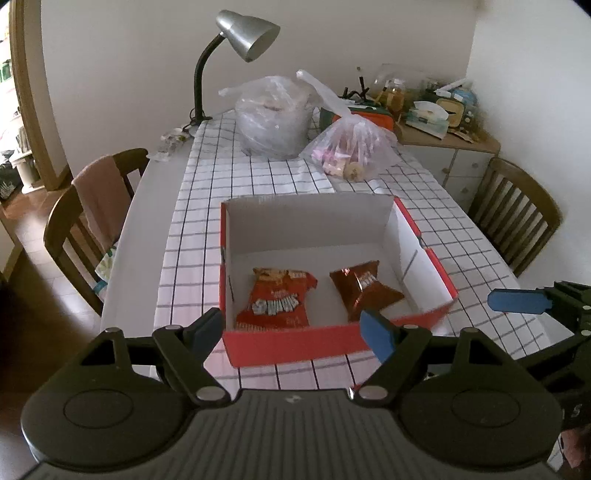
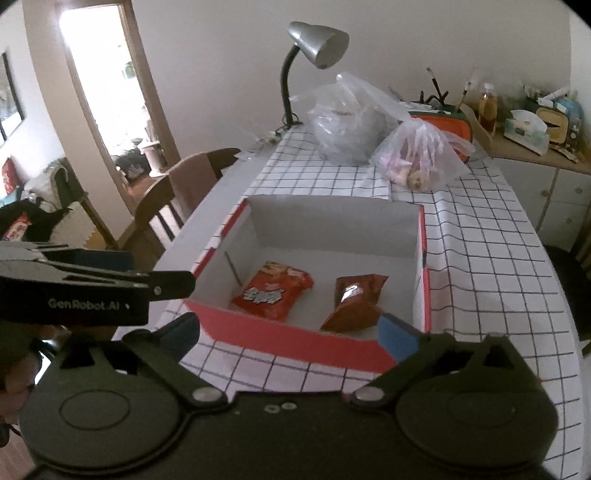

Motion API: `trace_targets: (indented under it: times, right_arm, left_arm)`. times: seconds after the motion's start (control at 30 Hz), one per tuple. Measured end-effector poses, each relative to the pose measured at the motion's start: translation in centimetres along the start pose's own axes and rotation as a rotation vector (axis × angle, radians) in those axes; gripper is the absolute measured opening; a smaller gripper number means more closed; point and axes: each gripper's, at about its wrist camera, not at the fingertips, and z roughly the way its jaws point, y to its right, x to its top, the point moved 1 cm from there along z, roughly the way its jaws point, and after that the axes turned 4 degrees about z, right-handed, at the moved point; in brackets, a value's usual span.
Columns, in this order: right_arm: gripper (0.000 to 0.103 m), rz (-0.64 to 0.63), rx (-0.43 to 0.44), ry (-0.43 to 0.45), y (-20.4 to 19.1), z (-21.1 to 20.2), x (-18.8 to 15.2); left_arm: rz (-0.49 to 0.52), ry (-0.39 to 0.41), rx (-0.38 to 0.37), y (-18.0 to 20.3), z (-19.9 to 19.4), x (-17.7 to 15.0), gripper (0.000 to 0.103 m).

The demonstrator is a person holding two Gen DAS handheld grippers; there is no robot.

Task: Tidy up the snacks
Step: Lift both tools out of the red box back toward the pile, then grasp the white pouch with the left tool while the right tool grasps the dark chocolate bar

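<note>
A red cardboard box point(image 1: 295, 345) with a white inside stands open on the checked tablecloth; it also shows in the right wrist view point(image 2: 295, 341). Inside lie a red snack bag point(image 1: 279, 299) point(image 2: 273, 290) on the left and a brown-orange snack bag point(image 1: 364, 290) point(image 2: 352, 302) on the right. My left gripper point(image 1: 291, 328) is open and empty, just in front of the box's near wall. My right gripper point(image 2: 290, 334) is open and empty, also at the near wall. Its blue fingertip point(image 1: 517, 301) shows at the right in the left wrist view.
Behind the box sit a clear plastic bag of snacks point(image 1: 354, 147) point(image 2: 417, 155), a larger bagged round container point(image 1: 273, 118) point(image 2: 343, 125) and a silver desk lamp point(image 1: 243, 35) point(image 2: 317, 42). Wooden chairs point(image 1: 92, 221) point(image 1: 517, 214) flank the table. A cluttered cabinet point(image 1: 443, 129) stands at the back right.
</note>
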Motion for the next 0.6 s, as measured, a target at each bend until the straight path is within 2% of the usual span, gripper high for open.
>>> trace_targets:
  times: [0.33,0.47,0.57,0.6]
  right_arm:
    - [0.103,0.030,0.006,-0.004,-0.3,-1.9,-3.2]
    - [0.103,0.039,0.002,-0.002,-0.3,-2.6,-4.7]
    - [0.103,0.050,-0.008,-0.009,0.0,-3.0,-6.2]
    - [0.103,0.058,-0.014,-0.015,0.1,-3.0,-6.9]
  left_arm:
    - [-0.006,-0.002,-0.025,0.2,-2.1,-3.5,0.085]
    - [-0.029,-0.016,-0.055,-0.1,-2.5,-5.0,0.089]
    - [-0.049,-0.035,-0.069,-0.3,-2.5,-6.4,0.098]
    - [-0.057,-0.041,-0.072,-0.3,-2.4,-6.9,0.098]
